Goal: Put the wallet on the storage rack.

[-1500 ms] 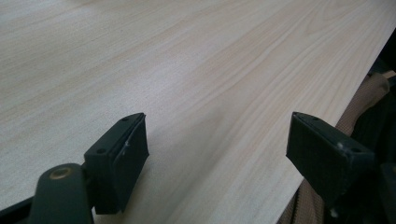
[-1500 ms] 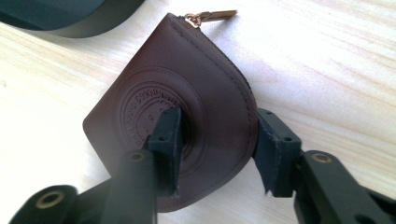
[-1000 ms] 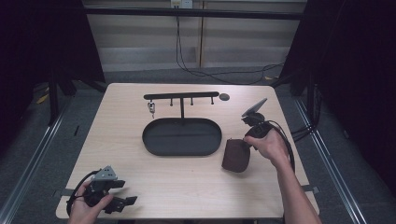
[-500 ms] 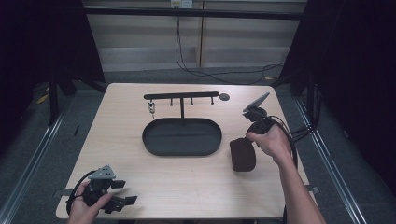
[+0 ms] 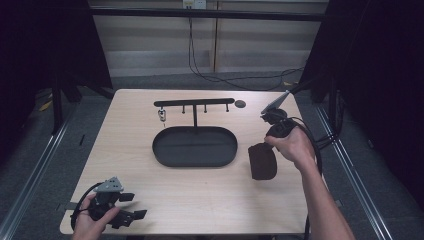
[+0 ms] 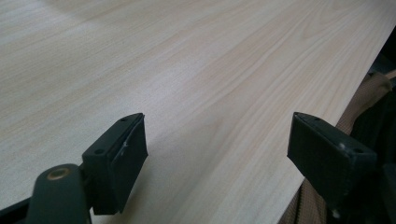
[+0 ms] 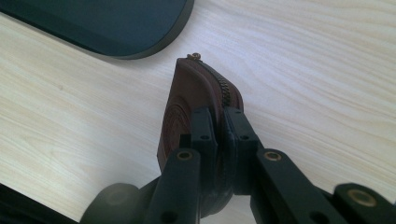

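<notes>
Compared with the frame one second earlier, the right tongs (image 7: 219,135) have just been closing and are now clamped on the zipper edge of the brown leather pouch (image 7: 187,102) — the pouch sits between the pads. In that earlier frame the pouch lay more upright beside the right hand; it now hangs edge-on from the tongs just above the desk (image 5: 130,145), right of the tray. The left tongs (image 5: 122,205) have not moved.

Surroundings: a black oval tray (image 5: 195,146) lies at the desk centre, just beside the pouch. Behind it stands a black hook rack (image 5: 194,103) with a small metal item hanging at its left end. A small dark disc (image 5: 240,104) lies near the rack's right end. Nothing stands between pouch and tray.

Pose: the right hand (image 5: 292,145) grips its tool from above, forearm entering from the lower right. The left tongs rest at the near left desk edge, jaws wide — nothing between them.
</notes>
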A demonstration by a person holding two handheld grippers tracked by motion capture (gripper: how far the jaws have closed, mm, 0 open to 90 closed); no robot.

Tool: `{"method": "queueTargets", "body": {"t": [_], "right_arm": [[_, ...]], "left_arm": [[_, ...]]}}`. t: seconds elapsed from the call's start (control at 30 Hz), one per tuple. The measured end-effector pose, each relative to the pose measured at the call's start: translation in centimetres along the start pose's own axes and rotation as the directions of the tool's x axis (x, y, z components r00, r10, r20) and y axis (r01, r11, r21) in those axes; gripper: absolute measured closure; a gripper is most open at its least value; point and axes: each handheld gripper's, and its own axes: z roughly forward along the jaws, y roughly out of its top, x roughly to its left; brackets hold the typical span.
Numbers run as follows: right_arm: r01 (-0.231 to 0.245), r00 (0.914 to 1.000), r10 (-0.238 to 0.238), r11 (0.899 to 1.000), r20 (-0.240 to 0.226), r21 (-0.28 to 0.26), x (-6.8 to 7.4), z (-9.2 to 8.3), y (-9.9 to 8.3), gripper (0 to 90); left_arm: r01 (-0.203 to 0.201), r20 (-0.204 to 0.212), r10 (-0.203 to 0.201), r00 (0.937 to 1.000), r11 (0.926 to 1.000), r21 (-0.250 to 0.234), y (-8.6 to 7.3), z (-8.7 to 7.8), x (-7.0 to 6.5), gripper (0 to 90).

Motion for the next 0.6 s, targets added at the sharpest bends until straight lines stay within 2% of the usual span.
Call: {"method": "queueTargets", "body": {"t": [0.43, 0.6], "right_arm": [[0.010, 0.9998, -0.009, 1.000, 0.016, -0.014, 0.5, -2.1, 0.7, 83.9], [0.009, 0.9993, -0.009, 1.000, 0.037, -0.015, 0.8, -2.7, 1.3, 83.9]], "left_arm": [[0.010, 0.002, -0.010, 0.9999, 0.9999, -0.001, 0.0, 0.0, 0.1, 19.4], [0.016, -0.002, -0.016, 0.9999, 0.9999, 0.001, 0.0, 0.0, 0.2, 19.0]]}}
